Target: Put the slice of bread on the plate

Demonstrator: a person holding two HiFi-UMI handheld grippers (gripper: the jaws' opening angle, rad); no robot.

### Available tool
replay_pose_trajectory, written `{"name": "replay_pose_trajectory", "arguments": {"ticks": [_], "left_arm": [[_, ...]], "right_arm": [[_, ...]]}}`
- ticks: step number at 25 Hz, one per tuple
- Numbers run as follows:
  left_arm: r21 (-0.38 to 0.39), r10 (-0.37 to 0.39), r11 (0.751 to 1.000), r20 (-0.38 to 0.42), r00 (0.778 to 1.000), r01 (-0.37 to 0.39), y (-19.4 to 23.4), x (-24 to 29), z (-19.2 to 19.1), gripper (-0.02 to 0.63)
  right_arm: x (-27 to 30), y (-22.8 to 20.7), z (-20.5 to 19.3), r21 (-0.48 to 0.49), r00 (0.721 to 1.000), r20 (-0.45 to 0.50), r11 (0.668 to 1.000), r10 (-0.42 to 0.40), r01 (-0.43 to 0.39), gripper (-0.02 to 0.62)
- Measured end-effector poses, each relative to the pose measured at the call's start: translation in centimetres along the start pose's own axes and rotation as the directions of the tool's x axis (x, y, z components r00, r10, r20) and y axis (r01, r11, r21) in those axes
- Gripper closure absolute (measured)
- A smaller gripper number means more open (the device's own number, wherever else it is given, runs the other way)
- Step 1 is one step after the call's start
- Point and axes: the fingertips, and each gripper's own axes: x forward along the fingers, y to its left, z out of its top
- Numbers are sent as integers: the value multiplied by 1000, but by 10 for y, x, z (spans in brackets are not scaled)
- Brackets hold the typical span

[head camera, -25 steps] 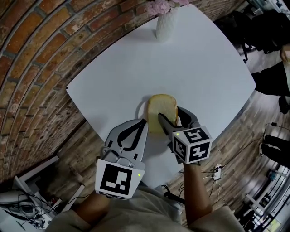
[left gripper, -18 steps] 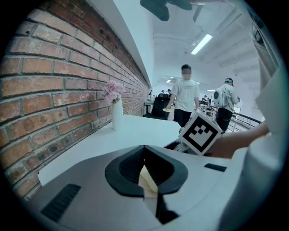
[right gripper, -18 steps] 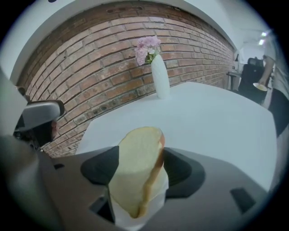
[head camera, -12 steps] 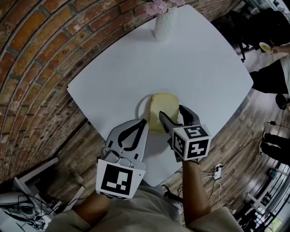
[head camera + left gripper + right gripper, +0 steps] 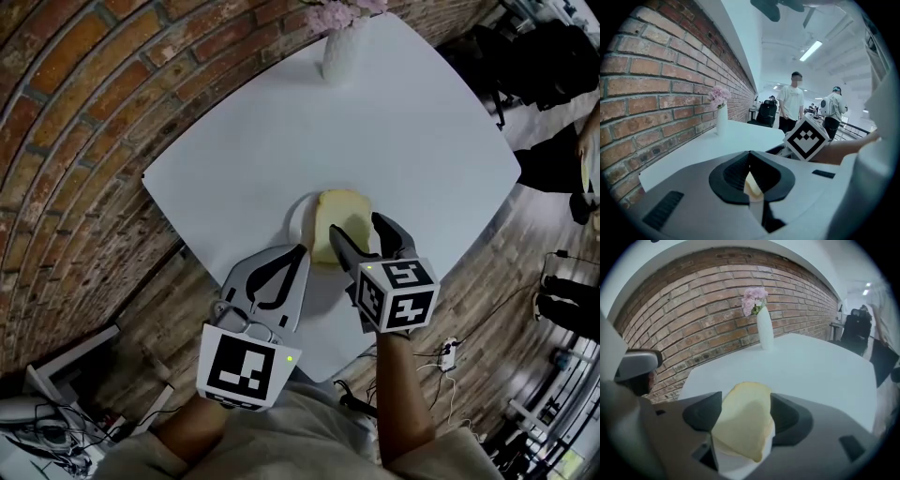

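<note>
bread (image 5: 339, 225) lies flat on the white plate (image 5: 294, 217), near the front edge of the white table (image 5: 412, 122), so the slice looks to be where the task wants it. the right gripper (image 5: 358, 228) sits over it with its jaws opening, spread wide to either side; the slice is between them, but the pads seem to stand off its crusts rather than press on them. the left gripper (image 5: 300, 251) waits just beside the plate with its jaws brought together at the tips and nothing in them. i'd judge the slice light, soft and easy to dent or tear: a hard squeeze would crush the crumb, and a pinch at one corner could let it droop or fold. if it needs another hold, the firmer crust on two opposite edges is the place, taken gently. a vase of pink flowers (image 5: 339, 47) stands well apart at the far corner.
</note>
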Motion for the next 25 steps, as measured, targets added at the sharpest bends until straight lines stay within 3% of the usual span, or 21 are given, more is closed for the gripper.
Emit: {"name": "replay_pose_trajectory", "arguments": {"ticks": [4, 15, 20, 25], "left_arm": [[7, -15, 1000, 9, 1000, 15, -5, -1, 4, 595], [14, -66, 998, 26, 997, 66, -22, -10, 10, 595], [28, -83, 996, 43, 996, 82, -30, -15, 17, 595], [36, -91, 995, 67, 994, 89, -33, -25, 25, 595]], "right_arm": [[-9, 4, 10, 12, 999, 41, 1000, -6, 5, 287], [-43, 11, 32, 16, 985, 168, 999, -47, 44, 574], [-60, 18, 35, -5, 979, 198, 999, -52, 54, 588], [-93, 31, 53, -21, 952, 296, 996, -77, 87, 588]]}}
